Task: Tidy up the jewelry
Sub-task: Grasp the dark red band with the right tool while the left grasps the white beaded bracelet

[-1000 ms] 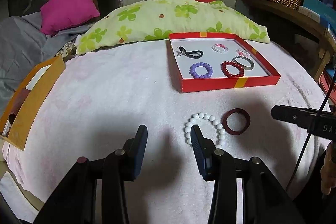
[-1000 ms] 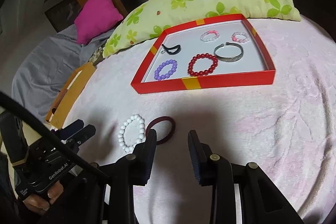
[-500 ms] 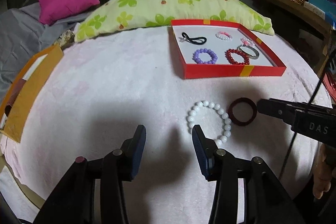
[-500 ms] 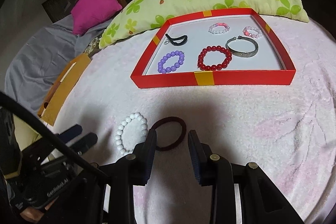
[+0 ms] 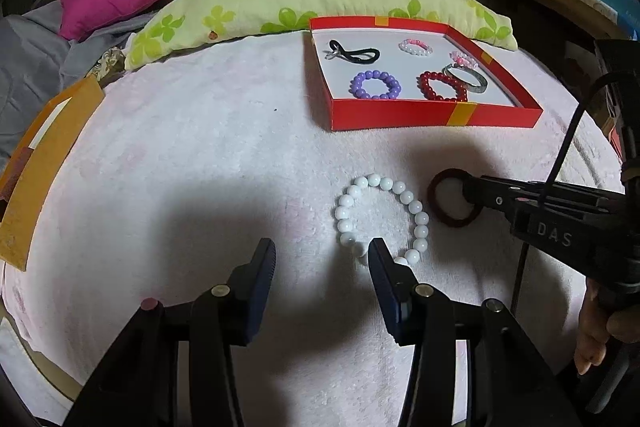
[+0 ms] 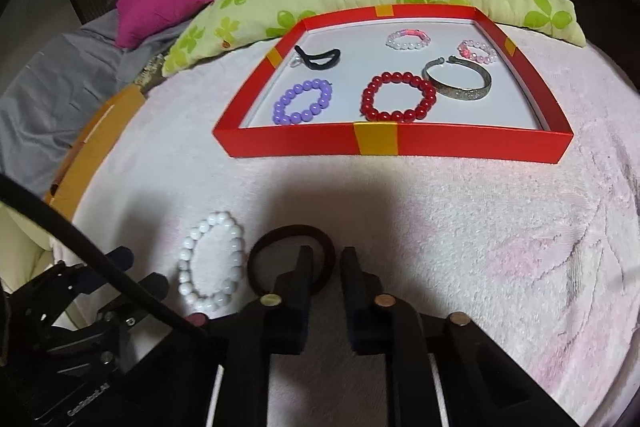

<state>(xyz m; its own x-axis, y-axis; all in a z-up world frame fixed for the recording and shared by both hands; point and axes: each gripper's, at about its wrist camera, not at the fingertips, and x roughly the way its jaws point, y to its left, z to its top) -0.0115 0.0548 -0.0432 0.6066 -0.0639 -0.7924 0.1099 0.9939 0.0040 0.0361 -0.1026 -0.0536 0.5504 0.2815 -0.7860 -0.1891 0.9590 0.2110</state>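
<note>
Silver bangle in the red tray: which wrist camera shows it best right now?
The right wrist view. There the silver bangle lies large and unobstructed in the red tray, its open gap and patterned band visible. The left wrist view shows it smaller, partly behind the red bead bracelet.

A white round-bead bracelet (image 5: 382, 217) lies flat on the pink blanket, a dark maroon fabric hair tie (image 5: 444, 195) just beside it at three o'clock.
</note>
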